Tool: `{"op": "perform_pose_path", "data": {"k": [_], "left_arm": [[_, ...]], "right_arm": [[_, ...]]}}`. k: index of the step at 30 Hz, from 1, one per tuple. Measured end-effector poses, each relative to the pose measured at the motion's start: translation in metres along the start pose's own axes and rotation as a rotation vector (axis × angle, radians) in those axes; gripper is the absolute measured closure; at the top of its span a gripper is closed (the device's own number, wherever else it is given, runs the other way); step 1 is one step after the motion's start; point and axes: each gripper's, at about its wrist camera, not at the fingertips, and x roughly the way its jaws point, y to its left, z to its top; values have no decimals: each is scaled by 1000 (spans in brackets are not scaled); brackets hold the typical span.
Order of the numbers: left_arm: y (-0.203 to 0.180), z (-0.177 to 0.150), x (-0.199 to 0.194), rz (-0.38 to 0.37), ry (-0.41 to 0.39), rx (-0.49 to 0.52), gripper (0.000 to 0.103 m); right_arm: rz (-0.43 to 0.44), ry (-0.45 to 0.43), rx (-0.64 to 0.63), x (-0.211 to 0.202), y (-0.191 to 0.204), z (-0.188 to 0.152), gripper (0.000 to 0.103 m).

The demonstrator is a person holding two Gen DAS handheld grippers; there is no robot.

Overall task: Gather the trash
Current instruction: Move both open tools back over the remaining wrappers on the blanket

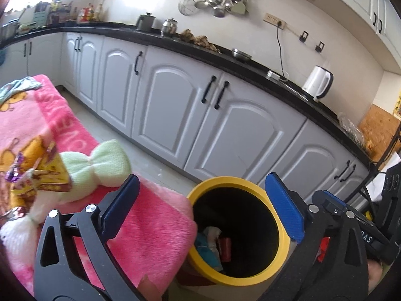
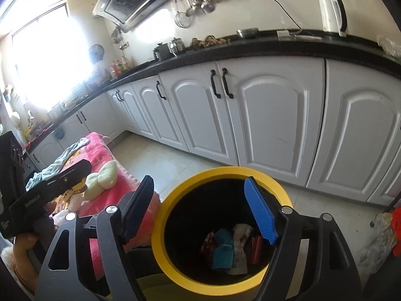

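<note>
Fingers on your left gripper (image 1: 200, 195) and right gripper (image 2: 200, 205) stand wide, nothing between them — both hang over the yellow-rimmed bin (image 2: 175, 193). Crumpled trash (image 2: 230, 248) lies at its bottom; at nine o'clock, a pink blanket (image 1: 150, 225).

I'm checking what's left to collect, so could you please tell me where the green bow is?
The green bow lies on the pink blanket, at the left in both views, beside a yellow wrapper and left of the yellow-rimmed bin.
</note>
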Motion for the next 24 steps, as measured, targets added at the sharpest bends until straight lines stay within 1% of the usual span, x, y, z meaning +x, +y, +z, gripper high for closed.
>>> {"op": "perform_pose_path", "data": {"k": [8, 18, 24], "left_arm": [[21, 2, -31, 47, -49, -17, 11], [48, 5, -65, 92, -102, -60, 11], [65, 5, -87, 136, -140, -79, 11]], "right_arm": [[41, -24, -76, -9, 29, 1, 25], [85, -25, -133, -16, 60, -1, 22], [110, -20, -171, -18, 80, -4, 21]]}}
